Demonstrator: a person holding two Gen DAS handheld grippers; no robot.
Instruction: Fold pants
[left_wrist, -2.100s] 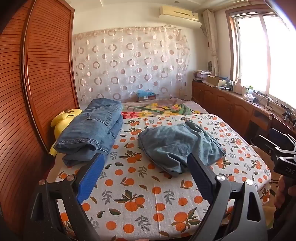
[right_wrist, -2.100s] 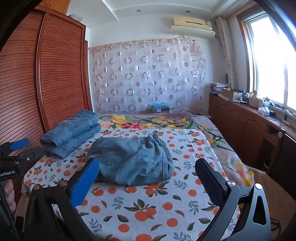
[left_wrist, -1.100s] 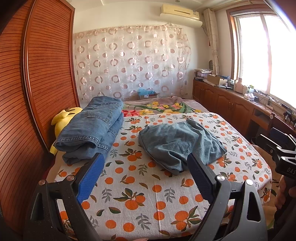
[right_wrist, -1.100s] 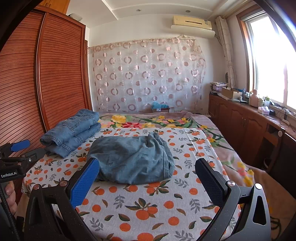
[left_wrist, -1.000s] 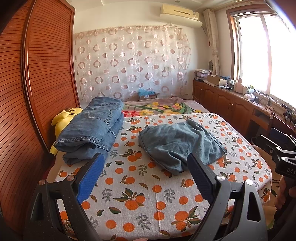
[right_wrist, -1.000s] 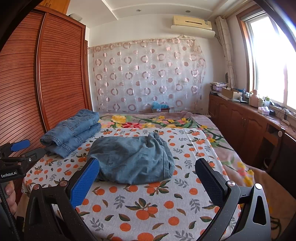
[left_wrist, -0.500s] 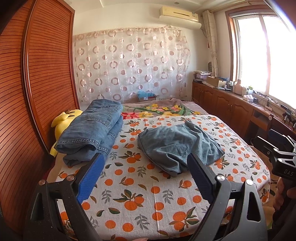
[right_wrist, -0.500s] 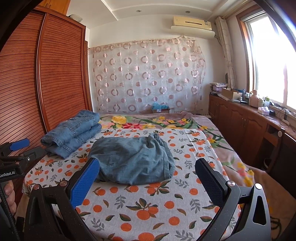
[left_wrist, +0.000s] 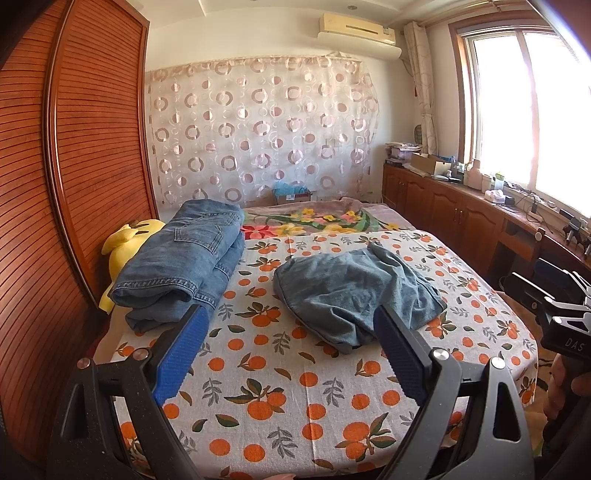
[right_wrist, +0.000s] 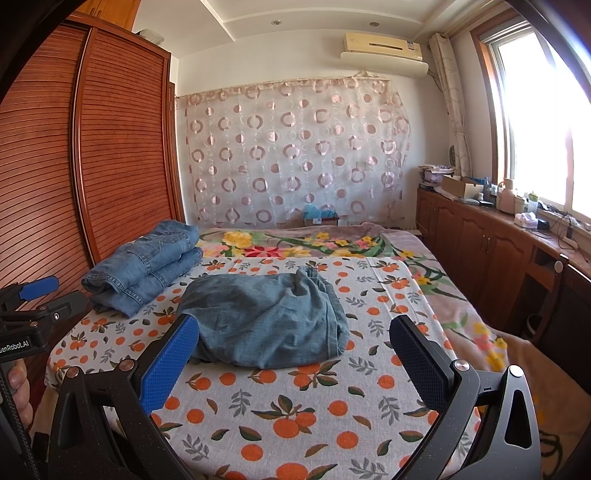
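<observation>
Crumpled pants lie ahead of both wide-apart grippers, left gripper and right gripper.

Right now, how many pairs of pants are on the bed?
2 that I can see. The rumpled grey-blue pants lie mid-bed on the orange-print sheet. The folded blue denim jeans sit beside the wooden wardrobe; that stack could hide another pair.

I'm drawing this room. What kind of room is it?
Most likely a bedroom: a bed with an orange-print sheet, a tall wooden wardrobe beside it, and folded jeans near crumpled pants.
</observation>
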